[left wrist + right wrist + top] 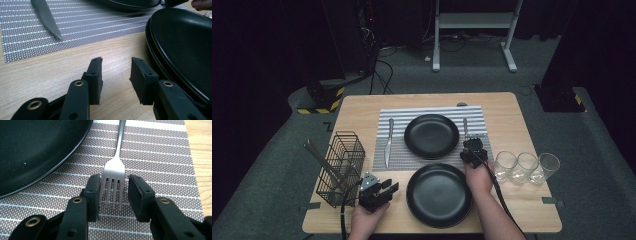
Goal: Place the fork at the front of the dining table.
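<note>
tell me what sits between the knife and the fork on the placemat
In the high view, a black plate lies on the striped placemat, between the knife at its left and the fork at its right.

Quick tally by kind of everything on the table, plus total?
Black plates: 2, far and near
Glasses: 3
Knife: 1
Fork: 1
Striped placemat: 1
Wire basket: 1, with a utensil handle sticking out
Total: 10, counting the utensil in the basket
</note>
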{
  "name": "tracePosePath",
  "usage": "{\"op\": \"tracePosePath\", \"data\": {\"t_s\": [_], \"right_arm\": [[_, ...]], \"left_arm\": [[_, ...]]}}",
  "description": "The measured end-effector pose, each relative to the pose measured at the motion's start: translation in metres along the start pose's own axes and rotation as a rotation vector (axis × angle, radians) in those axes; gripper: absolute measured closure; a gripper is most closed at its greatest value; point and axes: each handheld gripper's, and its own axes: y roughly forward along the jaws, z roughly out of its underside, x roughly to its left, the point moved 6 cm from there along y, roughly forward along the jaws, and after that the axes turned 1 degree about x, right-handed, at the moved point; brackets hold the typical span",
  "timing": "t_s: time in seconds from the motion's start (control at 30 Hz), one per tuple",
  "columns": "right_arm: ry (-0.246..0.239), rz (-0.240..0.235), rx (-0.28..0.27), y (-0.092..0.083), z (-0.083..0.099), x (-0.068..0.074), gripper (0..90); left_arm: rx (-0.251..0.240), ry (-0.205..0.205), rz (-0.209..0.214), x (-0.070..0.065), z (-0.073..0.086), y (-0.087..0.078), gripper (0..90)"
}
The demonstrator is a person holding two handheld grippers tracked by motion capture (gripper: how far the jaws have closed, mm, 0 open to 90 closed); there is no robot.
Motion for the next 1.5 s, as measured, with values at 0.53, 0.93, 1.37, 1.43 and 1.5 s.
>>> {"op": "tracePosePath", "data": {"t_s": [0.53,0.93,1.37,1.43,1.5], "right_arm": [[-0.006,0.009,0.004,0.000,0.000,0.000,61.1],[-0.014,0.007,-0.020,-0.005,-0.002,0.001,52.9],[-0.012,-0.029,-0.074,-0.017,-0.006,0.004,48.6],[-0.020,-0.036,-0.084,-0.019,-0.007,0.005,48.1],[-0.020,-0.043,-0.095,-0.021,-0.007,0.007,47.8]], "left_arm": [[0.000,0.000,0.001,0.000,0.000,0.000,61.3],[0.001,-0.001,-0.001,0.000,0.000,0.000,60.7],[0.013,-0.003,-0.007,0.000,0.000,0.001,58.0],[0.014,-0.004,-0.010,0.000,0.000,0.001,57.6],[0.015,-0.004,-0.011,0.000,0.000,0.001,57.3]]}}
